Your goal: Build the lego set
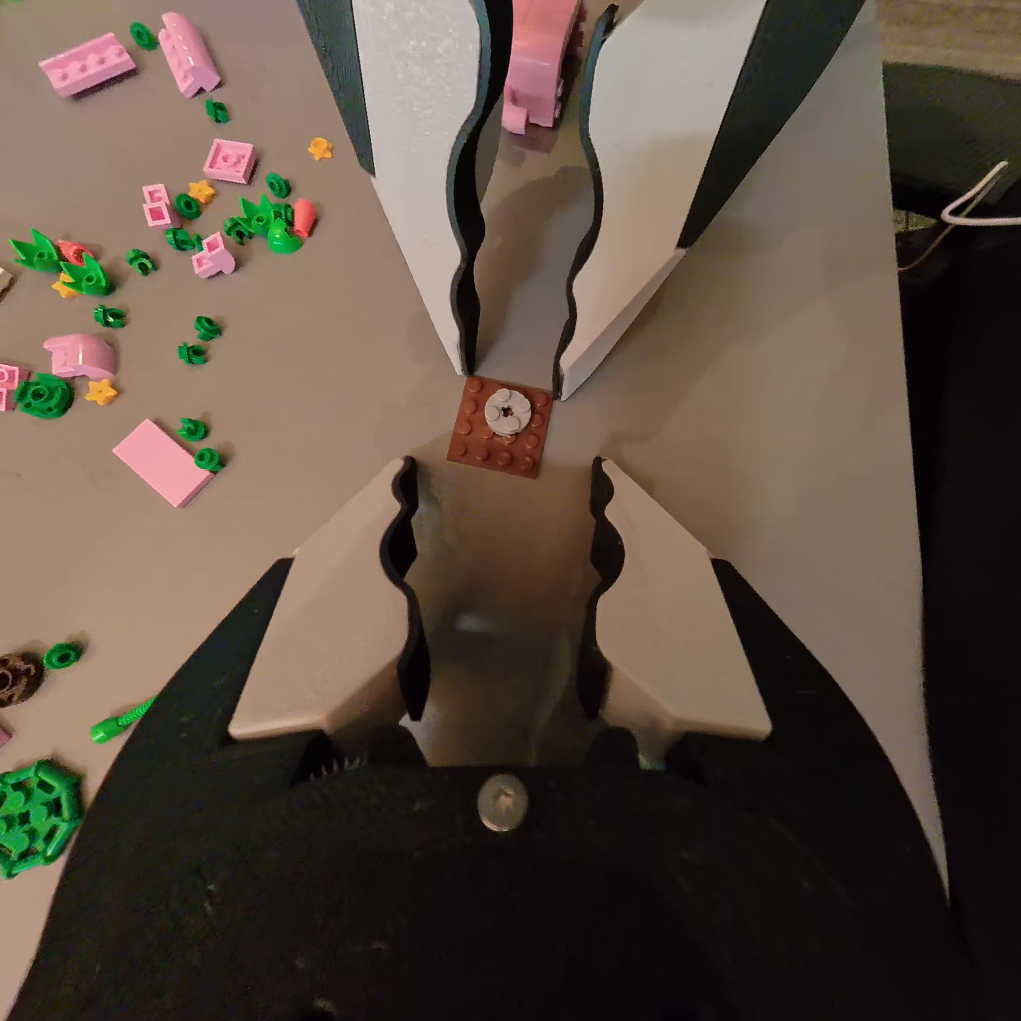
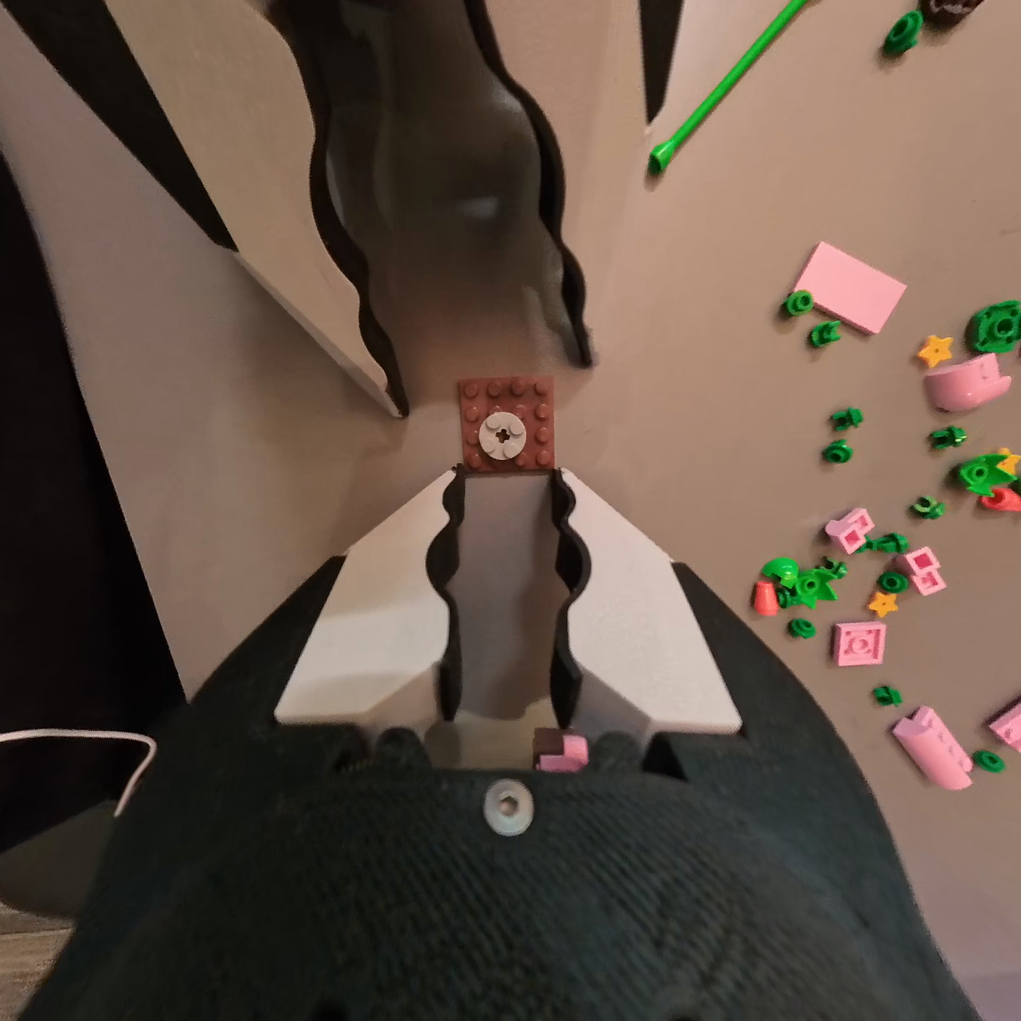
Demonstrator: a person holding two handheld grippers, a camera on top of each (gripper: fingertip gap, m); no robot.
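Left wrist view: left gripper (image 1: pixel 503 469) reaches in from the near edge, jaws spread wide with nothing between them, tips just short of the brown plate.
Brown plate (image 1: pixel 500 426): square studded plate lying flat on the grey counter (image 1: pixel 331 420), between the two grippers.
Grey round piece (image 1: pixel 506 411): sits on the middle studs of the plate, with a cross-shaped hole in its centre.
Right gripper (image 1: pixel 511 381): comes from the far side, facing the left one, jaws narrowed to the plate's width, their tips at the plate's two far corners; whether they press it or only touch it I cannot tell.
Right wrist view: right gripper (image 2: pixel 505 470) has its tips at the near edge of the brown plate (image 2: pixel 505 428); left gripper (image 2: pixel 494 387) stands open just beyond the plate.
Loose parts, left side in the left wrist view: a flat pink tile (image 1: pixel 162 463), pink curved bricks (image 1: pixel 188 55), a square pink plate (image 1: pixel 230 161), small green studs (image 1: pixel 208 327), green leaves (image 1: pixel 88 276) and yellow stars (image 1: pixel 101 391), all well apart from the plate.
Pink build (image 1: pixel 538 72): stands on the counter far behind the right gripper, partly hidden.
Green rod (image 2: pixel 724 83): lies slanted on the counter, far right in the right wrist view.
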